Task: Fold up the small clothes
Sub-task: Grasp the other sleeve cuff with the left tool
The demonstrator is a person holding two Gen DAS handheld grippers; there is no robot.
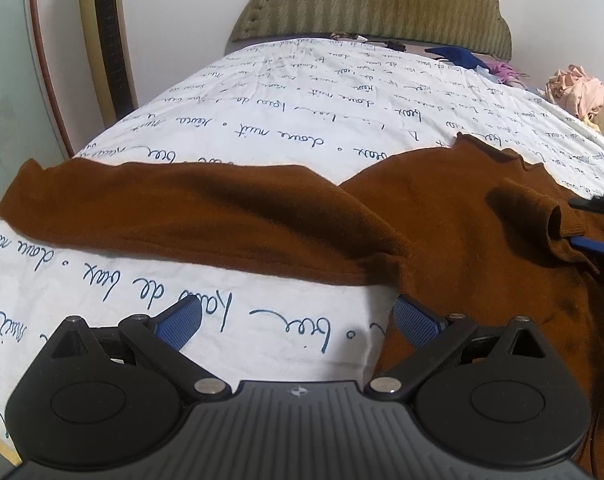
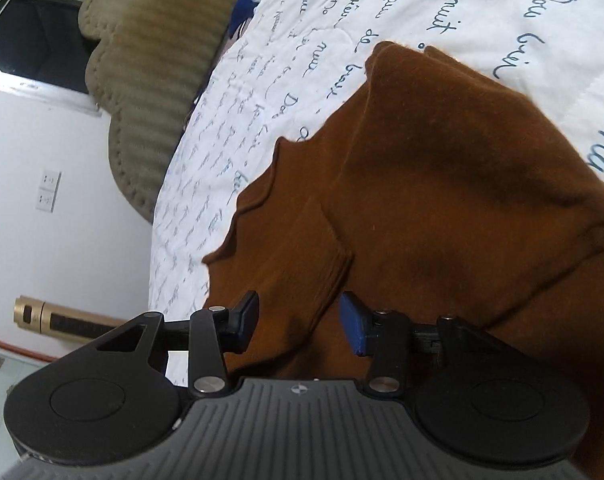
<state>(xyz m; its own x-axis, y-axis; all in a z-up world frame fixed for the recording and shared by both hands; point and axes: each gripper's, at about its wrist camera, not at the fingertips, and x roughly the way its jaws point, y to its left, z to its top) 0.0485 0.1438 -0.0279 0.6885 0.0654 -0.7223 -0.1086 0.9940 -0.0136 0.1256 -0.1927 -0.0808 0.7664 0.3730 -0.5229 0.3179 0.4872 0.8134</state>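
Note:
A brown sweater (image 1: pixel 442 216) lies spread on the white quilt (image 1: pixel 302 120) with blue script, one sleeve (image 1: pixel 161 204) stretched out to the left. My left gripper (image 1: pixel 297 320) hovers open and wide at the sweater's near edge. Its right fingertip (image 1: pixel 414 320) is at the brown hem, and bare quilt shows between the fingers. My right gripper (image 1: pixel 596 224) enters from the right, rolled on its side, beside the folded-back cuff (image 1: pixel 558 220). In the right wrist view the right gripper (image 2: pixel 302 320) stands open over the sweater (image 2: pixel 442 200), a fold of brown cloth between its fingers, pads apart from it.
An olive padded headboard (image 1: pixel 382 0) closes the far end of the bed. Loose clothes are piled at the far right (image 1: pixel 574 88), with a blue garment (image 1: pixel 454 56) near the headboard. A gold tower fan (image 1: pixel 105 40) stands by the wall on the left.

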